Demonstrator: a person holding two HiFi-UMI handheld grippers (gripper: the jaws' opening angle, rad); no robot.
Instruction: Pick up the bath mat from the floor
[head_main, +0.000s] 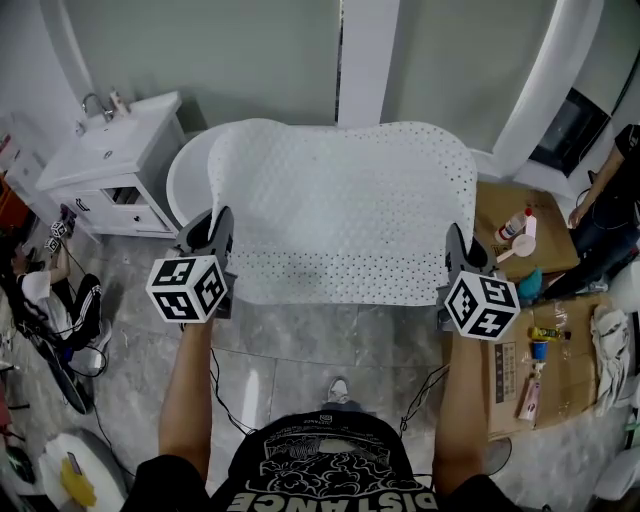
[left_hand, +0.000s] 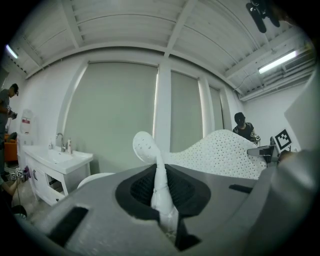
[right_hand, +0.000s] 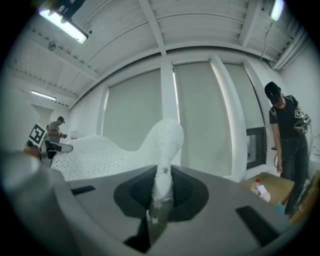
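White bath mat (head_main: 340, 210), left gripper (head_main: 222, 236) and right gripper (head_main: 456, 250) clamped on its corners, bathtub (head_main: 184, 176) behind

The mat (head_main: 340, 210) hides most of the tub (head_main: 185, 175) behind it. The head view's right edge cuts off a bystander (head_main: 605, 225).

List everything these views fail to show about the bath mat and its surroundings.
- White tub: head view, mostly behind the held-up bath mat.
- Mat's underside: head view, faces away.
- Bottle label, on the cardboard: head view, too small.
- Pinched mat corners: gripper views, buried inside the left claw and right claw.
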